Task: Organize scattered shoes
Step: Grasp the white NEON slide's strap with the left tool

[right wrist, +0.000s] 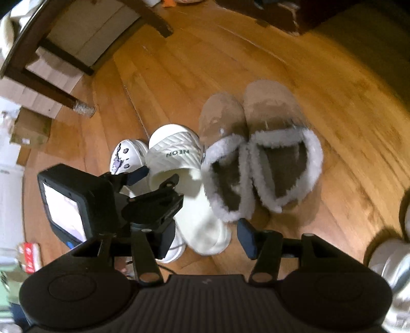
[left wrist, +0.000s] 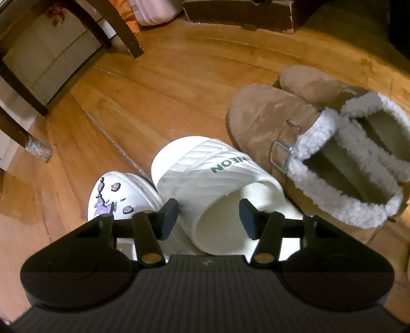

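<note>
A white slide marked NEON [left wrist: 205, 164] [right wrist: 176, 151] lies on the wooden floor, toe pointing away. Against its left side sits a white clog with purple charms [left wrist: 120, 194] [right wrist: 125, 156]. On its right stands a pair of tan fur-lined clogs [left wrist: 282, 123] [right wrist: 256, 143], side by side. My left gripper [left wrist: 208, 217] [right wrist: 156, 176] is open and low over the slide. One finger sits between clog and slide, the other over the slide's footbed. My right gripper [right wrist: 206, 239] is open above the slide's heel, holding nothing; the left gripper body hides part of its left finger.
Dark chair legs [left wrist: 123, 30] [right wrist: 64, 97] and cardboard boxes [right wrist: 30, 130] stand at the left. Dark wooden furniture [left wrist: 238, 12] lines the back. Silver-grey shoes [right wrist: 389, 261] show at the right edge. Bare floor [left wrist: 179, 76] stretches beyond the shoes.
</note>
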`<act>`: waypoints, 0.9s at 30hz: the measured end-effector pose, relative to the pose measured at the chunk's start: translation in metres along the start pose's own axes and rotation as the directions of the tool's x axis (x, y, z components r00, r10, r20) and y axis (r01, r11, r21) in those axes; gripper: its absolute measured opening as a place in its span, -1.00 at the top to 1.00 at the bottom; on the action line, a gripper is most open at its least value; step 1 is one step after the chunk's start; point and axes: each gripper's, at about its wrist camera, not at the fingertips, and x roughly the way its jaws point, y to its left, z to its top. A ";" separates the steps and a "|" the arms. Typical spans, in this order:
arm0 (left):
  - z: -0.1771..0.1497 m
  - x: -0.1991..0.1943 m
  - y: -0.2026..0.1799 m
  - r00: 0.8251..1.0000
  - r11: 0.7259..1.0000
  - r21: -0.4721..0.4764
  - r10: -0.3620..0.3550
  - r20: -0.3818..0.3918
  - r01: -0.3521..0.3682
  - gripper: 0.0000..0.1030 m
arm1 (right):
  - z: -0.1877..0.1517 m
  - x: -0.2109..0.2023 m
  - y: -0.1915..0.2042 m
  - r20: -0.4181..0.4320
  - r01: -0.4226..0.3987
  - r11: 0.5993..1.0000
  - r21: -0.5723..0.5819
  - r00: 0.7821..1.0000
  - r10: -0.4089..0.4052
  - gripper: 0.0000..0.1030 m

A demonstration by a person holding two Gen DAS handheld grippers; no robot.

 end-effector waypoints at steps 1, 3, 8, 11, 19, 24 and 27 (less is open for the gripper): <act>0.000 0.000 -0.002 1.000 1.000 0.005 0.002 0.001 -0.002 -0.08 | -0.001 0.006 0.003 0.002 0.013 0.999 -0.034 1.000 -0.013 -0.05; 0.000 0.001 -0.005 1.000 1.000 0.013 0.015 0.003 -0.015 -0.09 | -0.003 0.016 0.009 0.005 0.033 0.995 -0.089 0.999 -0.033 -0.05; 0.001 0.001 -0.002 0.999 0.999 -0.026 0.035 0.000 -0.035 -0.09 | -0.002 0.021 0.016 0.019 0.036 0.995 -0.088 0.999 -0.035 -0.06; -0.002 0.003 0.005 0.999 0.998 -0.052 0.040 -0.011 -0.041 -0.07 | -0.003 0.025 0.019 0.019 0.039 0.996 -0.085 0.999 -0.038 -0.05; 0.004 0.011 0.009 0.995 0.990 -0.107 0.087 -0.052 -0.092 0.56 | 0.000 0.015 0.023 0.041 0.019 0.996 -0.089 0.999 -0.016 -0.13; 0.003 0.009 0.012 0.991 0.970 -0.207 0.115 -0.069 -0.127 0.68 | -0.001 0.013 0.025 0.030 0.042 0.992 -0.115 0.999 -0.039 -0.23; -0.002 0.004 0.008 0.989 0.967 -0.211 0.130 -0.075 -0.143 0.74 | -0.002 0.011 0.027 0.030 0.059 0.990 -0.131 0.998 -0.056 -0.23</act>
